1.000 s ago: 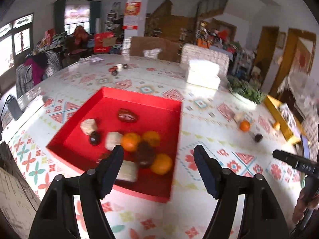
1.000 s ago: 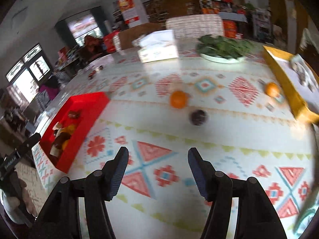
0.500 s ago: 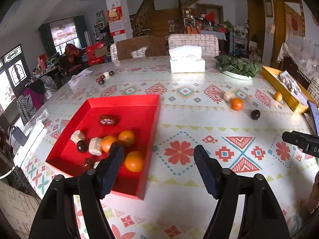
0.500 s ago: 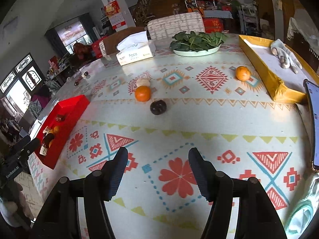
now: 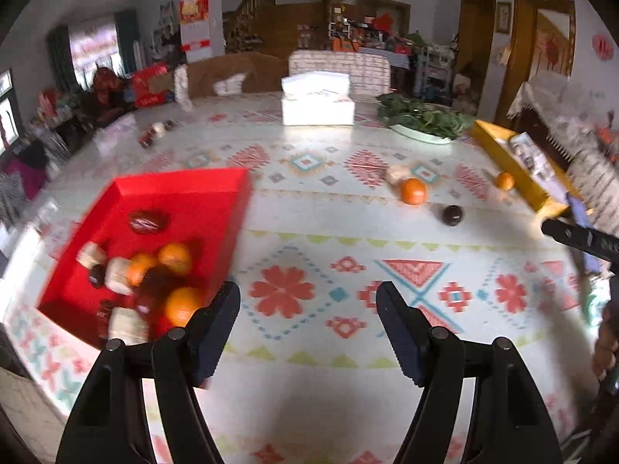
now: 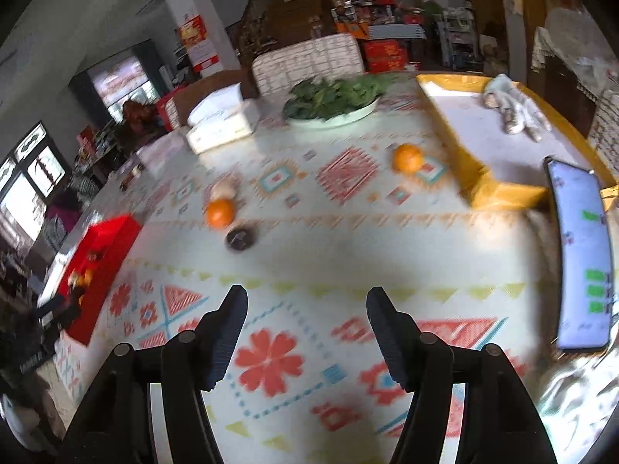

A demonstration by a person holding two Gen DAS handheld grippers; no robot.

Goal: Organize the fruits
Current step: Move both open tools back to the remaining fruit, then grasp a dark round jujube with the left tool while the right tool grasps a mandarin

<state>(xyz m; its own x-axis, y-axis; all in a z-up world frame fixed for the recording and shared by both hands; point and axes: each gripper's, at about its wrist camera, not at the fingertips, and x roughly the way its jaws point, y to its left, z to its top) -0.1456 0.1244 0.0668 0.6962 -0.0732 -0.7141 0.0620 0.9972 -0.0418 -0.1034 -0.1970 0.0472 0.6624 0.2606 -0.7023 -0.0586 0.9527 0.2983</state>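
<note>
A red tray on the left of the patterned table holds several oranges, dark fruits and pale pieces; it also shows in the right wrist view. Loose on the table lie an orange, a dark round fruit, a pale piece and a second orange. The right wrist view shows the same orange, dark fruit and second orange. My left gripper is open and empty, just right of the tray. My right gripper is open and empty above bare tablecloth.
A yellow tray with a cloth stands at the right. A phone leans at the right edge. A plate of greens and a tissue box sit at the back. Small items lie far left.
Both views have swung to the right. The red tray has slid left in each view, and the loose fruits and yellow tray appear closer. Both grippers stay open.
</note>
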